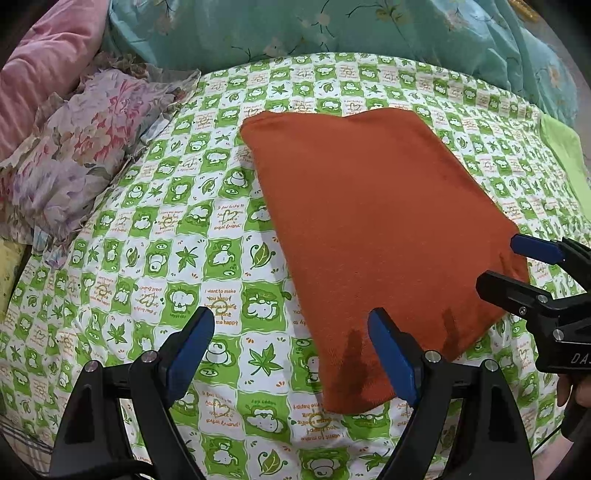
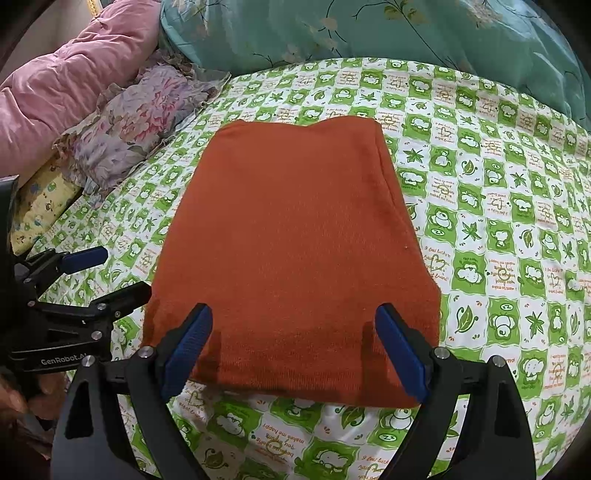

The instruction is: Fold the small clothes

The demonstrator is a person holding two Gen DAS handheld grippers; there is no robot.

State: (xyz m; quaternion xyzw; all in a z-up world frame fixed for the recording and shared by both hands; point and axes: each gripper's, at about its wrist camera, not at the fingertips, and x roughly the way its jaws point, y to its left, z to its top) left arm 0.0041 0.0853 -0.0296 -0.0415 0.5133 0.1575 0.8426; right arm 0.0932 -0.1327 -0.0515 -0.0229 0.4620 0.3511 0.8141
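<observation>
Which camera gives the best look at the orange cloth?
The right wrist view: the orange cloth sits centred, all edges visible. In the left wrist view it lies off to the right, its near corner partly hidden by a gripper finger.

Bed with green-white checked sheet (image 2: pixel 480 206) carries folded orange garment (image 2: pixel 291 240) flat mid-sheet, floral pillow (image 2: pixel 140 125), pink quilt (image 2: pixel 74 85), teal quilt (image 2: pixel 369 33) at edges.

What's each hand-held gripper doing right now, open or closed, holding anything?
Left hand-held gripper: open, holding nothing.
Right hand-held gripper: open over the orange cloth, holding nothing.
</observation>
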